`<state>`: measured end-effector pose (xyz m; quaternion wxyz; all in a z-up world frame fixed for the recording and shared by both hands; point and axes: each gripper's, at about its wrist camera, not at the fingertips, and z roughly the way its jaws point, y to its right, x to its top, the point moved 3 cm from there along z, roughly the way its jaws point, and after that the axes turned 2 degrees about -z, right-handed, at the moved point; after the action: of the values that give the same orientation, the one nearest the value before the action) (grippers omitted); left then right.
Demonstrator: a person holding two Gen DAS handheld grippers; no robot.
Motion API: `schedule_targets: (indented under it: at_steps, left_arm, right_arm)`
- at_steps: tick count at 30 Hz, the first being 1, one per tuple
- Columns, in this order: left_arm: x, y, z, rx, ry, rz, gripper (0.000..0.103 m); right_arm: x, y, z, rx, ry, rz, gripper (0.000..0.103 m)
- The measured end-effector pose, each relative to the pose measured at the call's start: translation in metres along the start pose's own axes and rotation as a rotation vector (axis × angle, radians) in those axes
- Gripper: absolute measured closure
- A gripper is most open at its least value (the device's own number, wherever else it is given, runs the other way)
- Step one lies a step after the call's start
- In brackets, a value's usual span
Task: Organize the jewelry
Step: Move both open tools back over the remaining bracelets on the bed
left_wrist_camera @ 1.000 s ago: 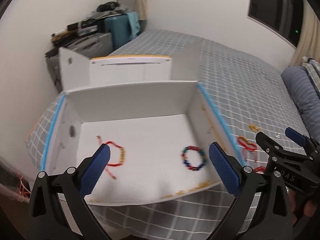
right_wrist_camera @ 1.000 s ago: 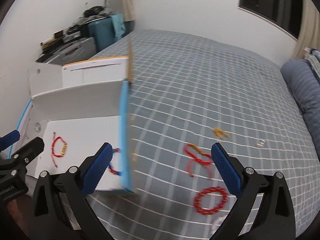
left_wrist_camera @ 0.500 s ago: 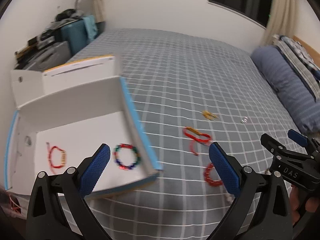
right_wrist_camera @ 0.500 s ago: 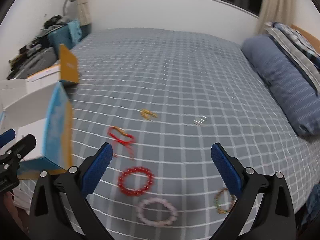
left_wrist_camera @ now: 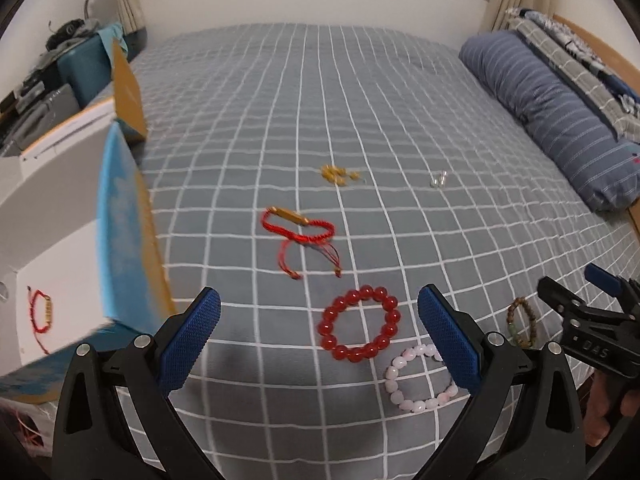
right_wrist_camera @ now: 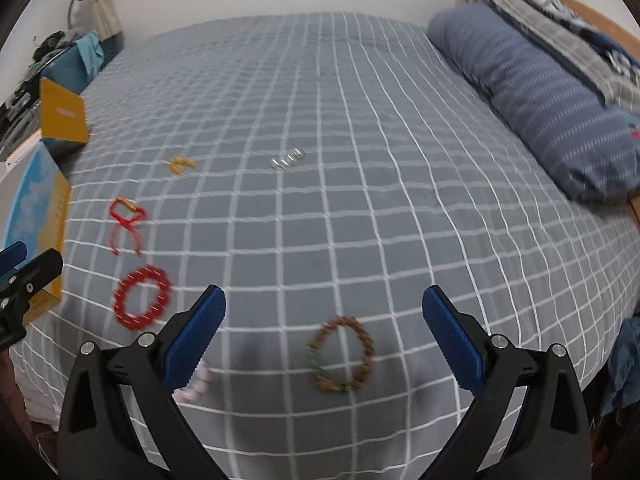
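Observation:
My left gripper (left_wrist_camera: 320, 332) is open and empty above a red bead bracelet (left_wrist_camera: 359, 329) on the grey checked bed. A pink bead bracelet (left_wrist_camera: 416, 380) lies to its right, a red cord bracelet (left_wrist_camera: 298, 228) beyond it. My right gripper (right_wrist_camera: 324, 336) is open and empty over a brown bead bracelet (right_wrist_camera: 344, 354). The white box (left_wrist_camera: 60, 264) at the left holds a red cord bracelet (left_wrist_camera: 42, 312). The red bead bracelet also shows in the right wrist view (right_wrist_camera: 142, 297).
Small gold pieces (left_wrist_camera: 338, 174) and clear pieces (left_wrist_camera: 438, 178) lie farther up the bed. A blue striped pillow (left_wrist_camera: 552, 116) lies at the right. A blue suitcase (left_wrist_camera: 86, 68) and clutter stand beyond the box. The bed's near edge is just below the grippers.
Both grippers have swung right, away from the box, and now face the loose bracelets on the bed. Both stayed open and empty.

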<state>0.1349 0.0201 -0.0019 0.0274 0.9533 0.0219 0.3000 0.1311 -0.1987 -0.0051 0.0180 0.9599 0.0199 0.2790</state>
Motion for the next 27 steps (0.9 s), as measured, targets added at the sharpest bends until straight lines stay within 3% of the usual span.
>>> schedule_targets:
  at_steps: [8,27]
  left_arm:
    - [-0.014,0.01,0.041,0.016,-0.074,0.023,0.006]
    - [-0.027,0.002,0.088,0.03,-0.136,0.039,0.006]
  right_arm:
    - [-0.021,0.028,0.029,0.016,-0.06,0.016,0.01]
    - [-0.031,0.042,0.07,0.081,-0.208,0.026,0.054]
